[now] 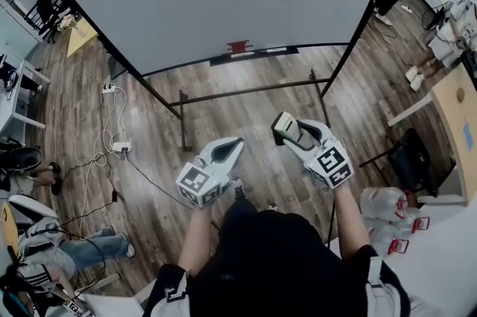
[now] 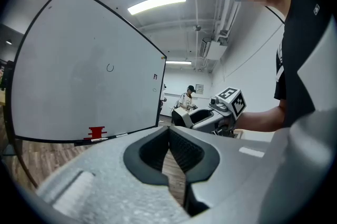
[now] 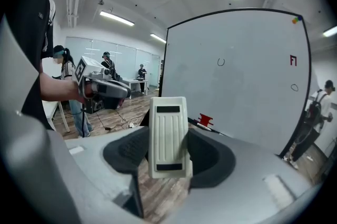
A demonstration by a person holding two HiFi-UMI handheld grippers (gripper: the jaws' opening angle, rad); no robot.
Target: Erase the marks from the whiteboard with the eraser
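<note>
Left gripper (image 2: 169, 129), jaws together and empty, before the whiteboard (image 2: 68, 86) with a small circle mark (image 2: 110, 67)

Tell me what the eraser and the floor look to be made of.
Eraser: probably moulded plastic, cream and matte, judging by the raised lengthwise ribs and two dark strips on its back. Floor: wood or wood-look planks, grey-brown with visible grain, plank seams and a low sheen. Whether it is real timber or laminate cannot be told.
</note>
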